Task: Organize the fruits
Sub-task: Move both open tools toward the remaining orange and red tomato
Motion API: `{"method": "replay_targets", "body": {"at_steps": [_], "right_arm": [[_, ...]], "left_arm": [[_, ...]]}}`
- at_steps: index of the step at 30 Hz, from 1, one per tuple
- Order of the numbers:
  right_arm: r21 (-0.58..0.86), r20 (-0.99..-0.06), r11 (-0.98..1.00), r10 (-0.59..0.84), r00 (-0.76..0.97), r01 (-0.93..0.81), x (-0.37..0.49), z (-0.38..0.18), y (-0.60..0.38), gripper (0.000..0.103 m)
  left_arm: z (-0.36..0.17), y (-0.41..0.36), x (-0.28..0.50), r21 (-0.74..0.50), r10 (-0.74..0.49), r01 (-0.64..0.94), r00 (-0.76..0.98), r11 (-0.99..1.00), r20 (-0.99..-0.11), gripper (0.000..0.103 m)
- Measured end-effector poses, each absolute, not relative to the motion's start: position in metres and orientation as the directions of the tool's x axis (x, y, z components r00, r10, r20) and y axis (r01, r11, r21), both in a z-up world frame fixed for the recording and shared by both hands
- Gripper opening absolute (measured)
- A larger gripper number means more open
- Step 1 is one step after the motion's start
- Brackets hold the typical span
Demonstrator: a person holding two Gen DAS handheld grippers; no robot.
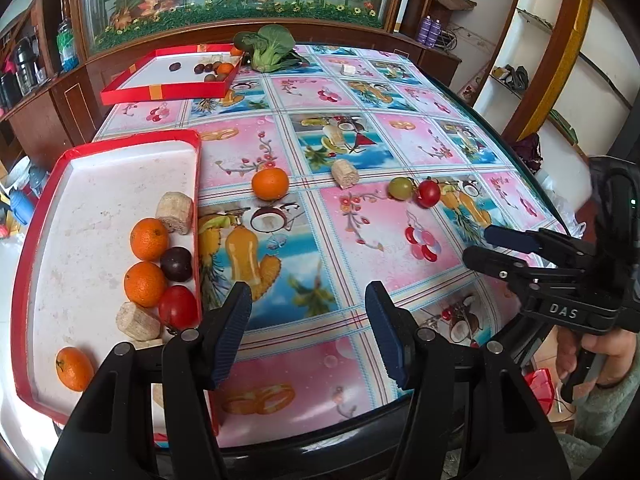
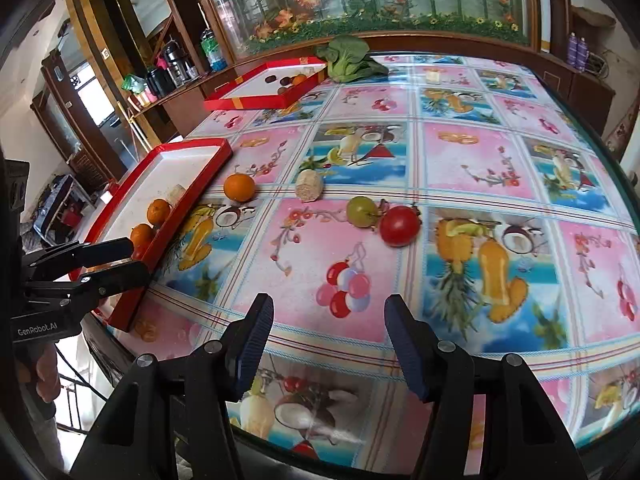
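Both tongs, left (image 1: 308, 328) and right (image 2: 328, 340), tilt downward over the table (image 2: 440, 160), released, gripping nothing.

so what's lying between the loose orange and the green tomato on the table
A cut corn cob piece lies between the orange and the green tomato, seen in both wrist views.

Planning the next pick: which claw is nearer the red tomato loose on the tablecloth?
Right. The right claw hovers open just short of the red tomato; the left claw hangs open farther back beside the near tray.
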State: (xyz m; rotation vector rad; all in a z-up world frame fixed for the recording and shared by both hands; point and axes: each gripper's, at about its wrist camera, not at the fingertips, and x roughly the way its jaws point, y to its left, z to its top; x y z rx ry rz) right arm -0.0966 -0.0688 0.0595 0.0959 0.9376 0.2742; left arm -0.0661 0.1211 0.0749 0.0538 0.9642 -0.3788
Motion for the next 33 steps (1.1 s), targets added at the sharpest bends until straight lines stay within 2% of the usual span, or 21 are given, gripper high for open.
{"method": "replay_targets", "body": {"at_steps": [4,6,16,25,29,33], "right_arm": [[0.155,-0.795,0.980,0.199,0.573,-0.126,-0.111,0.070,-0.081,0.060],[0.154,-0.771,0.980,0.198,0.605,-0.126,-0.123,0.082,-0.086,0.060],[0.159,-0.739,0.981,0.193,0.646,-0.110,-0.147,0.108,-0.094,0.060],[0.136,-0.762,0.988,0.155,0.628,-0.079,-0.133,0.100,-0.106,0.060],[0.122,-0.787,0.991,0.132,0.602,-0.058,-0.115,0.090,-0.118,0.059],[0.112,-0.806,0.988,0.155,0.571,-0.110,-0.089,0.075,-0.124,0.058]], "left_arm": [[0.088,0.116,-0.080,-0.122,-0.307,0.348,0.545,0.929,-0.780,0.058],[0.092,0.113,-0.086,-0.110,-0.301,0.351,0.554,0.930,-0.777,0.058],[0.103,0.105,-0.106,0.052,-0.155,0.304,0.618,0.951,-0.771,0.058],[0.085,0.080,-0.062,0.116,-0.091,0.281,0.627,0.952,-0.774,0.058],[0.072,0.075,-0.036,0.109,-0.075,0.257,0.614,0.960,-0.786,0.058],[0.063,0.079,-0.010,0.124,-0.035,0.217,0.606,0.968,-0.794,0.058]]}}
